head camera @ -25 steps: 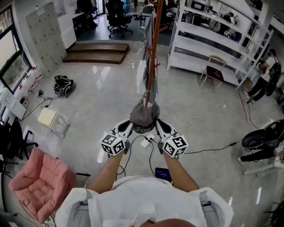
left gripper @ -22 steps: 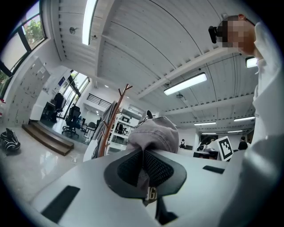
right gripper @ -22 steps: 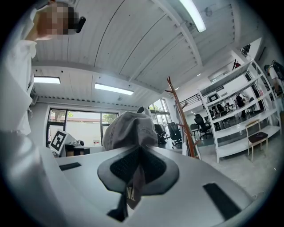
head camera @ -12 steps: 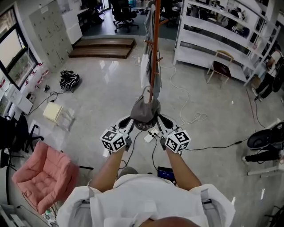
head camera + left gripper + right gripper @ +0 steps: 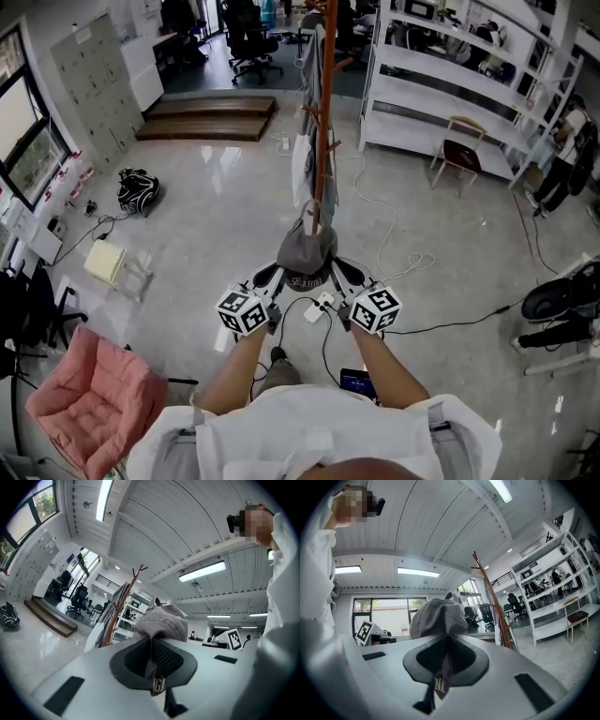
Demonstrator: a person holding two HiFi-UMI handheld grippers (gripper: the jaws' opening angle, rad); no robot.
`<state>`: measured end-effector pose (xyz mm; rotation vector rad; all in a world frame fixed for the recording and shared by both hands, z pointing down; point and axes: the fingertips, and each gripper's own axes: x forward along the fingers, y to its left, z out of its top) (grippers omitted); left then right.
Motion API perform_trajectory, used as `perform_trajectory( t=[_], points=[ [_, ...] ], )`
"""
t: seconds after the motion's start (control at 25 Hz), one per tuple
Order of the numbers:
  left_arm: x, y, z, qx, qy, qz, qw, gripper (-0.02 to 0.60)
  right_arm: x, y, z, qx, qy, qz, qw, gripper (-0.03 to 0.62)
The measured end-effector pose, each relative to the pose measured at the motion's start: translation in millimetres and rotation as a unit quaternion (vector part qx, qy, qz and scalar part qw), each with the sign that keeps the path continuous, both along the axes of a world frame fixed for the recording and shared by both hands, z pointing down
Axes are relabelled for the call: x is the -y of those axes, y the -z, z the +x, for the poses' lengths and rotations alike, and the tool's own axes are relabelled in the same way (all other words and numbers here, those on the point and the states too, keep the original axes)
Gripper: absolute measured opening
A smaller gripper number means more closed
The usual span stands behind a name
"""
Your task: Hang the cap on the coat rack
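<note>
Floor (image 5: 206, 216): pale, glossy, with loose cables trailing across it. White shelving (image 5: 450, 80) stands at the far right. A wooden platform (image 5: 211, 114) lies at the far left.

Rack (image 5: 323, 112): an orange-brown pole with angled pegs, upright at centre. Light garments (image 5: 302, 164) hang on its left side. It appears in the left gripper view (image 5: 123, 603) left of the cap, and in the right gripper view (image 5: 491, 597) right of it.

Pink armchair (image 5: 89, 394): near left, well apart from the work.

Cap (image 5: 306, 251): grey, held aloft between both grippers, directly before the pole's lower part. Contact with a peg cannot be confirmed.

Left gripper (image 5: 270, 278): jaws closed on the cap's left edge. Its own view shows fabric pinched in the pads and the crown (image 5: 161, 620) bulging beyond them.

Right gripper (image 5: 339, 275): jaws likewise clamped on the right edge. A lettered strip hangs from the pinch, with the crown (image 5: 436, 616) above.

Power strip (image 5: 314, 307): white, on the floor beneath the grippers.
</note>
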<state>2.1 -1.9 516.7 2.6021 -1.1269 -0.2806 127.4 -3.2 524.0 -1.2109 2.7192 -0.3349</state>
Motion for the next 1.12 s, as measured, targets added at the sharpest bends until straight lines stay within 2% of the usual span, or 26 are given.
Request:
perform_trajectory(
  t=[0.12,0.36,0.64,1.12],
  points=[
    [29,3,-7,-0.006,-0.006,0.002,1.0,0.018,28,0,-8,-0.003,-0.004,-0.004,1.0,0.026],
    [97,22,-44,-0.009,-0.02,0.018,0.9996,0.018,94,16,-46,-0.008,-0.011,0.009,1.0,0.026],
    [160,44,-82,0.013,-0.036,0.023,0.999,0.018,155,40,-77,-0.017,-0.042,0.014,0.999,0.026],
    [225,83,-90,0.016,-0.057,0.058,0.9965,0.018,213,79,-88,-0.029,-0.069,0.032,0.997,0.026]
  ],
)
